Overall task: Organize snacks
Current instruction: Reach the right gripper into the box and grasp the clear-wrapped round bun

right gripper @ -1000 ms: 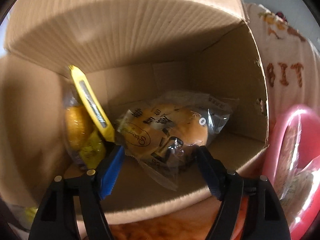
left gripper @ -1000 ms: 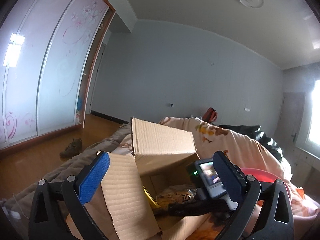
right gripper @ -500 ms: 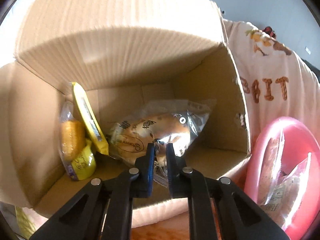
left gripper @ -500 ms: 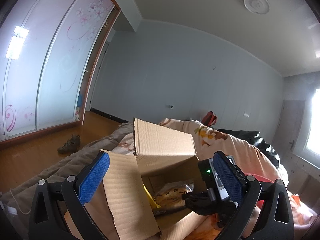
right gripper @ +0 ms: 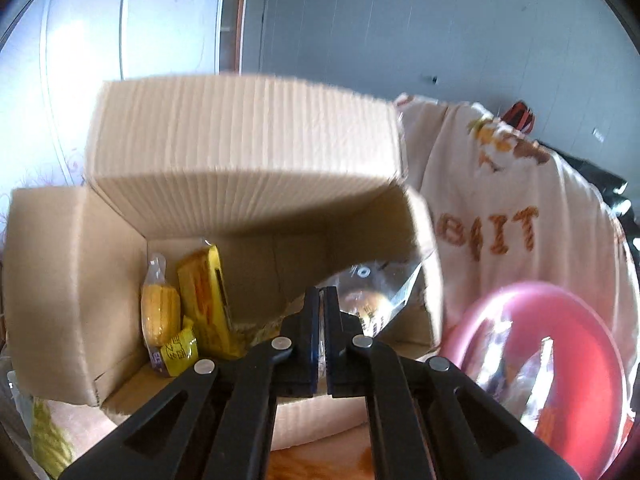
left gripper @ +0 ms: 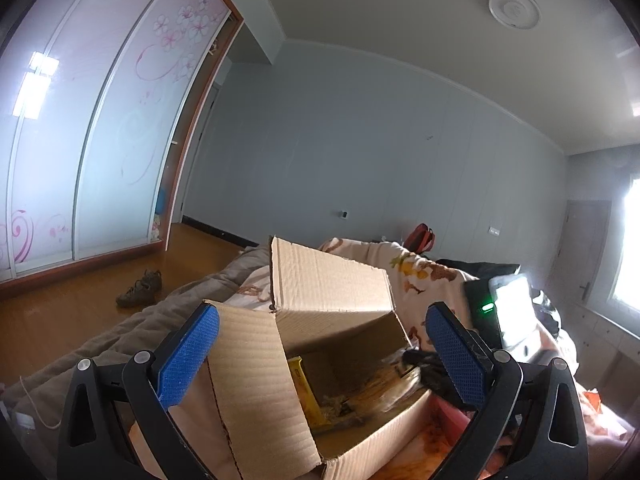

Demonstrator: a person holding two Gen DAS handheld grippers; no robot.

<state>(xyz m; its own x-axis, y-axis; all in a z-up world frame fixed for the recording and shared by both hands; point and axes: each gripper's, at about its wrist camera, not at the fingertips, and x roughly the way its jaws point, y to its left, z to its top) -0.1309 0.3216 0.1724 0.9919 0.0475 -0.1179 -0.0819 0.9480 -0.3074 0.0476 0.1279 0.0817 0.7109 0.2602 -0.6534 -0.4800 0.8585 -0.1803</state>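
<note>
We see a clear bread bag [right gripper: 374,300] in the right part of an open cardboard box [right gripper: 72,280], its long axis running up toward the box's right wall. The right gripper [right gripper: 320,300] has its jaws pressed together on the bag's near edge. To the left in the box, a wrapped corn cob [right gripper: 160,314] and a yellow packet [right gripper: 206,300] stand upright against the left wall, side by side and touching. A tall rear flap [right gripper: 248,152] leans over the opening. Just right of the box sits a pink basin [right gripper: 592,344] with more clear bags inside. A cream blanket [right gripper: 480,208] lies behind. From the left wrist view, the left gripper [left gripper: 320,354] hangs wide with nothing between its blue pads [left gripper: 188,356], near the box's left flap [left gripper: 256,392].
</note>
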